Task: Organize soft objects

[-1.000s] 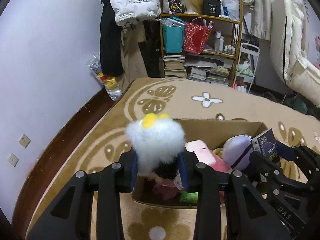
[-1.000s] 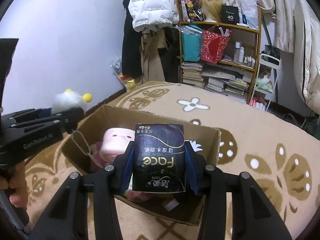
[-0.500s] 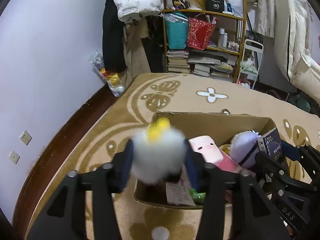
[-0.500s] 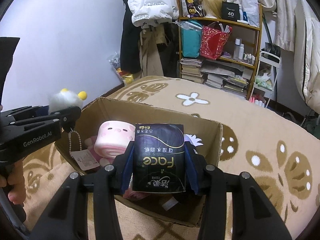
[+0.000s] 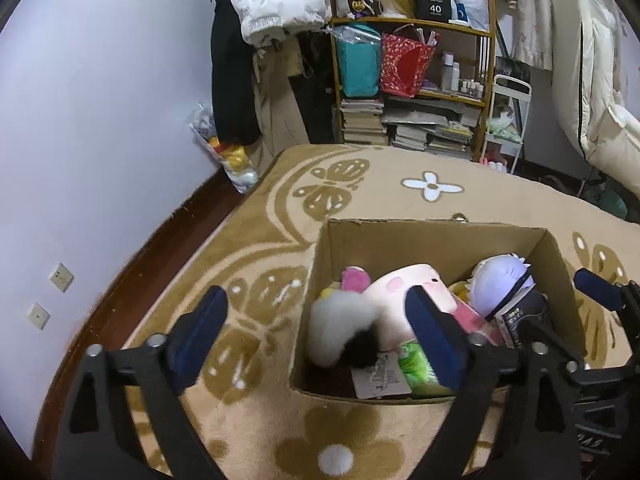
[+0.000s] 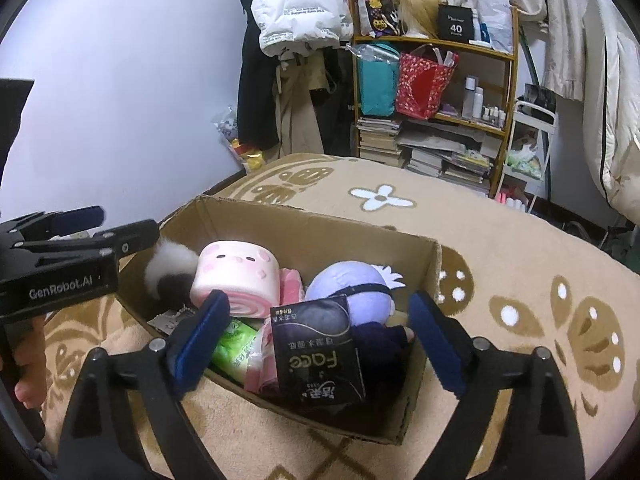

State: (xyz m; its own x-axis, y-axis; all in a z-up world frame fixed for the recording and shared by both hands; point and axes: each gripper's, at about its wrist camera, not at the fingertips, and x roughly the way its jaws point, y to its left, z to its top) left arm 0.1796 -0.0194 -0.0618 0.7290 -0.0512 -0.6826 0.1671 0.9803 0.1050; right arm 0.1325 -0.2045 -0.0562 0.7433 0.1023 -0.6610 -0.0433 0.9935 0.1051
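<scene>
A cardboard box (image 5: 440, 240) (image 6: 320, 228) stands on the patterned rug. In it lie a white fluffy toy (image 5: 340, 328) (image 6: 170, 266), a pink roll plush (image 5: 404, 292) (image 6: 236, 278), a lilac plush (image 5: 500, 284) (image 6: 352, 290), a green pack (image 6: 234, 342) and a black tissue pack (image 6: 320, 354) leaning on the near wall. My left gripper (image 5: 316, 336) is open and empty above the box's left side. My right gripper (image 6: 316, 344) is open and empty over the tissue pack; it also shows in the left wrist view (image 5: 600, 320).
The tan rug (image 5: 360, 184) covers the floor. A cluttered wooden shelf (image 5: 416, 80) with books and bags stands at the back. Coats hang by the wall (image 5: 236, 60). A white folded mattress (image 5: 592, 80) leans at the right. Dark wood floor (image 5: 160, 240) runs along the left wall.
My left gripper opened and the white fluffy toy dropped into the box. My right gripper opened and the black tissue pack dropped into the box.
</scene>
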